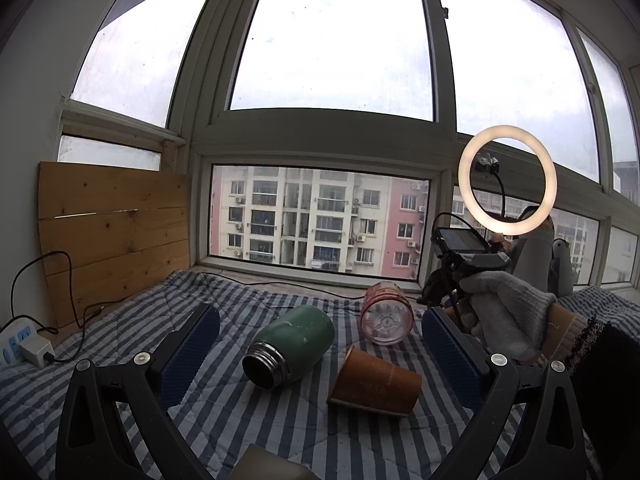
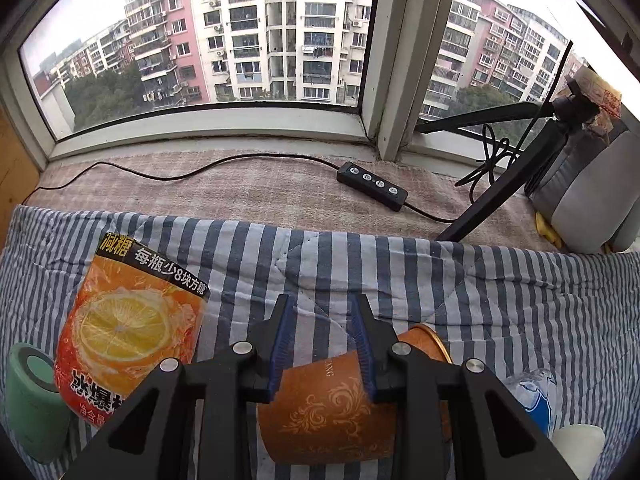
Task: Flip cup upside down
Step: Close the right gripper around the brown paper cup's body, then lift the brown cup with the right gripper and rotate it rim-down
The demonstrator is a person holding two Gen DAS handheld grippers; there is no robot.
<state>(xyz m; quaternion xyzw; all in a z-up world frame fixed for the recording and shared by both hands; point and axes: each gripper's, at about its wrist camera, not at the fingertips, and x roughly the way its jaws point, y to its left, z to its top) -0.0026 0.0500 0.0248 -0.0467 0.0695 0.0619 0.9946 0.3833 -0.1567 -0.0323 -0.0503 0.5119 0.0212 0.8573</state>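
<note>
Cup: a brown paper cup [image 1: 375, 380] with pale scrollwork lies on its side on the striped quilt [image 1: 120, 344], its open mouth pointing toward the window [image 1: 320, 220].
My right gripper [image 2: 322, 346]: in the right wrist view its blue-padded fingers [image 2: 280, 344] sit on either side of the cup's [image 2: 328, 412] body, narrowly parted; I cannot tell whether the pads press the wall or only flank it.
My left gripper [image 1: 320, 354]: spread wide, holding nothing, with the cup and a green flask [image 1: 290, 346] between its fingers.
Green flask: on its side just left of the cup, dark threaded mouth toward me.
Pink glass [image 1: 387, 315]: on its side behind the cup, base toward me.
Orange drink bottle [image 2: 128, 340]: left of my right gripper, lemon-slice label up.
Plastic bottle [image 2: 536, 396]: blue-labelled, at the cup's right.
Sill: a black cable with a button remote [image 2: 372, 186]; a glowing ring light [image 1: 507, 180] stands to the right.
</note>
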